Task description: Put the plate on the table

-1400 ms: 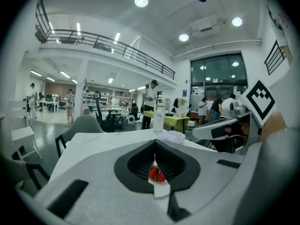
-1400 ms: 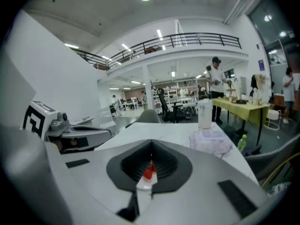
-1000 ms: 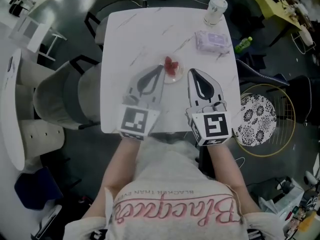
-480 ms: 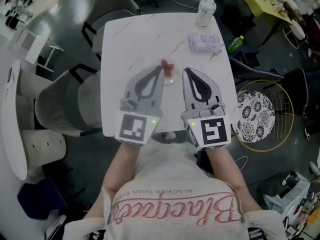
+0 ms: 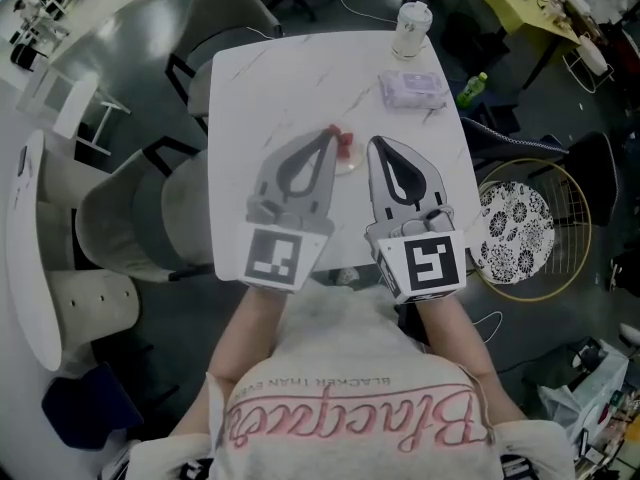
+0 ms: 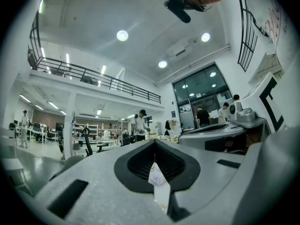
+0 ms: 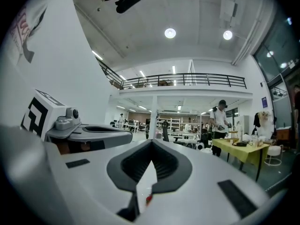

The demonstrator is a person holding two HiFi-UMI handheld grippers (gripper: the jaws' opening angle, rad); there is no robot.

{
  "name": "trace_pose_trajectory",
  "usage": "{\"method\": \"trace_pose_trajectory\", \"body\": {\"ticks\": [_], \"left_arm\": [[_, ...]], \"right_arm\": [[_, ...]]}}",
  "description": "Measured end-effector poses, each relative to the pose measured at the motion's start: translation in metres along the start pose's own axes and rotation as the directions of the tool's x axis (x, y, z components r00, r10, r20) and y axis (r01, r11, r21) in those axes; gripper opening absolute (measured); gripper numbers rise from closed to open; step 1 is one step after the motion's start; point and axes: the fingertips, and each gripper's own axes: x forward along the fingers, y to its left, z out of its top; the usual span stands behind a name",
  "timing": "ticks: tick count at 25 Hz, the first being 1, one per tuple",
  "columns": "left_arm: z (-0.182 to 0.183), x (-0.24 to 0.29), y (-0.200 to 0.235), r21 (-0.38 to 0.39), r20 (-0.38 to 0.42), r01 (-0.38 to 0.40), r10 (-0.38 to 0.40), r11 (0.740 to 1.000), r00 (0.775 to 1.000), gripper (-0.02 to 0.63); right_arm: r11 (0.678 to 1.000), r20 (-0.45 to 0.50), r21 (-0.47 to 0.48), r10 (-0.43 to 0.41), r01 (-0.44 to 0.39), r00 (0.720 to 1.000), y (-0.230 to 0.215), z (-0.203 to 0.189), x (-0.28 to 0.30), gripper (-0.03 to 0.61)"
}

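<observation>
Big open-plan lab/workshop hall, not a home. High ceiling with recessed round lights (image 7: 170, 33), a mezzanine walkway with a dark railing (image 7: 187, 81), and a two-storey glazed front (image 6: 201, 95). Rows of work benches and shelving (image 7: 171, 124) run deep into the floor (people stand at them). A yellow-covered bench (image 7: 239, 151) is loaded with kit, cables (image 5: 350, 6) trail on the dark floor, and office chairs (image 5: 225, 8) stand round a marble-top table (image 5: 270, 98).

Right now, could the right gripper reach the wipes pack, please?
Probably yes: only bare table lies between the right gripper and the wipes pack; the plate sits aside, though the gripper's jaws are together.
</observation>
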Motion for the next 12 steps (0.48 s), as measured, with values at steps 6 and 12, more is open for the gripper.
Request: {"method": "trace_pose_trajectory", "body": {"ticks": [6, 12], "left_arm": [[0.0033, 0.0006, -0.0009, 0.007, 0.010, 0.012, -0.012, 1.000, 1.000, 0.003], [0.0048, -0.0004, -0.0007, 0.007, 0.019, 0.019, -0.019, 1.000, 1.000, 0.003]], "right_arm": [[1.000, 0.004, -0.001, -0.009, 0.009, 1.000, -0.0021, 0.0034, -0.0016, 0.002], [1.000, -0.001, -0.012, -0.010, 0.010, 1.000, -0.0001, 0.0036, -0.0024, 0.002]]}}
